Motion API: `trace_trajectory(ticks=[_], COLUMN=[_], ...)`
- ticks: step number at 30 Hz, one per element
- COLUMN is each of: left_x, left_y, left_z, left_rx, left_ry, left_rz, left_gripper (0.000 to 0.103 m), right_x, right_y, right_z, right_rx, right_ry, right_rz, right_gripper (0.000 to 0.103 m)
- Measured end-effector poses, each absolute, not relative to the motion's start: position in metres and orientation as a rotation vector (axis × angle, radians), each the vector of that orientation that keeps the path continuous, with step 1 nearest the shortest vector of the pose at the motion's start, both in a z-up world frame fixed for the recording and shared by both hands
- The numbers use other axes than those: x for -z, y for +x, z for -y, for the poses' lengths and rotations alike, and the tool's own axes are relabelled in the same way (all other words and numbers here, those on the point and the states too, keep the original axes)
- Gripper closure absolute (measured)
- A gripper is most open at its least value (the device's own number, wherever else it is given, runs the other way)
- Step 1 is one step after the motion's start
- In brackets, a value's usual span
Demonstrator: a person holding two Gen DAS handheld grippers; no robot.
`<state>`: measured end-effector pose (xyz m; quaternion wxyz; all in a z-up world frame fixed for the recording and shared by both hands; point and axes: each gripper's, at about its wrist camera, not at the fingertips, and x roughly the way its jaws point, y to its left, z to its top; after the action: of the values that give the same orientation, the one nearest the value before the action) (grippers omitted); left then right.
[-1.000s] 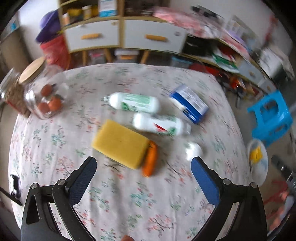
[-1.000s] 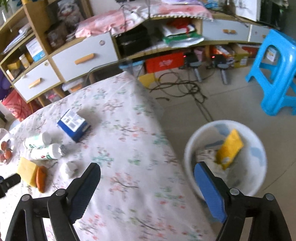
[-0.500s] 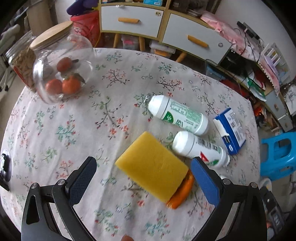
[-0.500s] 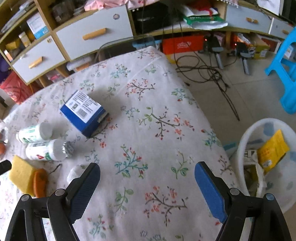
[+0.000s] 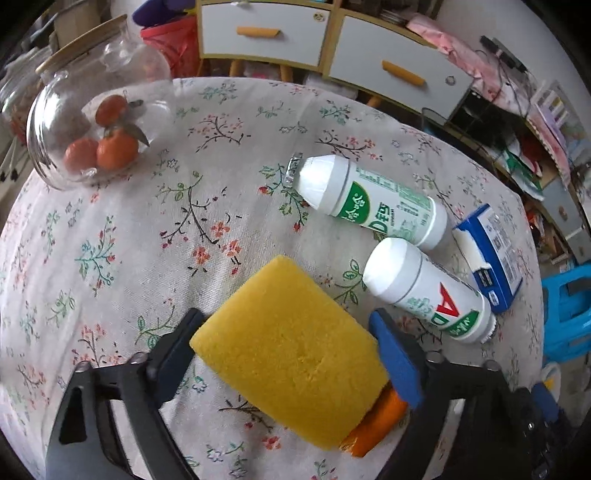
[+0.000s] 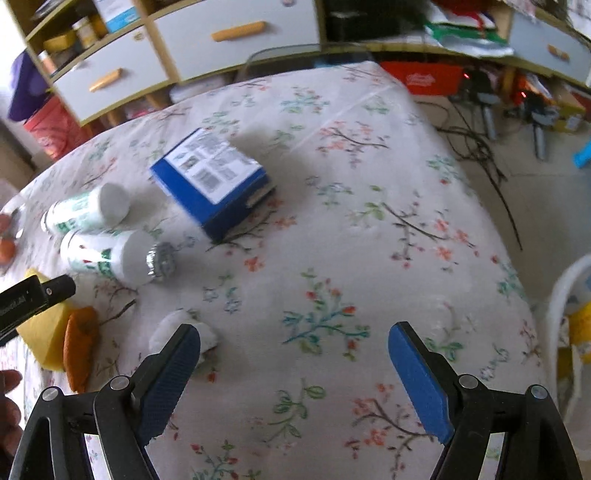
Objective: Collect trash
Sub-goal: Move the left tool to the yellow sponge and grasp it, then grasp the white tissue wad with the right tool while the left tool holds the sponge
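A yellow sponge (image 5: 288, 347) lies on the flowered tablecloth (image 5: 147, 240), partly over an orange scrap (image 5: 376, 424). My left gripper (image 5: 283, 322) straddles the sponge. Its jaws are closing, and the pads touch the sponge's two sides. Beyond lie two white bottles, one green-labelled (image 5: 369, 201) and one with a red letter (image 5: 424, 291), and a blue box (image 5: 491, 254). My right gripper (image 6: 295, 332) hovers open over bare cloth with nothing between its fingers. A crumpled white tissue (image 6: 173, 328) lies by its left finger. The blue box (image 6: 212, 184) is farther back.
A glass jar with oranges (image 5: 92, 125) stands at the table's far left. A white bin (image 6: 565, 295) holding a yellow wrapper sits on the floor to the right, past the table edge. A blue stool (image 5: 565, 310), drawers (image 5: 266, 33) and floor cables (image 6: 480, 147) surround the table.
The left gripper has dropped onto the sponge and its jaws have narrowed around it. The right gripper has swung left from the bin to over the table and moved lower.
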<state>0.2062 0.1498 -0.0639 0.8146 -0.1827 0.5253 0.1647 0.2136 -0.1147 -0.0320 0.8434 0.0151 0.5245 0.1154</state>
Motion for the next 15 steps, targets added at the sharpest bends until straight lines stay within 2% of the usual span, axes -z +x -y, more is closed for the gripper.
trace_trajectory(ticks=[6,15], left_x=[0.058,0.053], left_y=[0.190,0.165], left_z=[-0.154,-0.151], left_rx=[-0.233,-0.153], left_ry=[-0.385,-0.310], left_rz=[-1.144,-1.154], left_gripper=[0.027,0.031], right_x=[0.037,0.055], right_y=[0.206,0.198], right_z=[0.099,0.068], right_rx=[-0.341,-0.441], right_ry=[0.027,-0.046], right_rz=[-1.080,-1.091], right_gripper=[0.016,0.035])
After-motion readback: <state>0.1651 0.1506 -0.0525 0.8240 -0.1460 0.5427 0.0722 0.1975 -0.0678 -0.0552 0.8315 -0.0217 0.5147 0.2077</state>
